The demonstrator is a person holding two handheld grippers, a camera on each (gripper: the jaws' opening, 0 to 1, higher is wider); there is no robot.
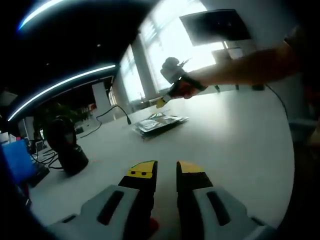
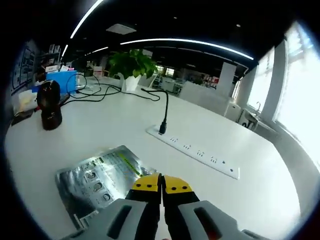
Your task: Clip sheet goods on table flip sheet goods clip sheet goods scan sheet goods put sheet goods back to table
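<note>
A silver foil sheet packet [image 1: 160, 122] lies flat on the white table [image 1: 225, 150]; in the right gripper view the packet [image 2: 100, 180] shows green print and rows of small round marks. My right gripper [image 2: 161, 185] is shut, its yellow tips meeting just over the packet's near right edge, with nothing seen between them. From the left gripper view the right gripper [image 1: 161, 103] hangs a little above the packet, held by a person's arm [image 1: 250, 65]. My left gripper [image 1: 166, 172] stands open low over the table, well short of the packet.
A black scanner on a stand [image 1: 67, 145] sits at the table's left and shows again as the scanner [image 2: 50, 107]. A white power strip [image 2: 195, 147] with a black plug and cable [image 2: 162, 125] lies beyond the packet. A potted plant [image 2: 132, 65] and blue box [image 2: 62, 80] stand far back.
</note>
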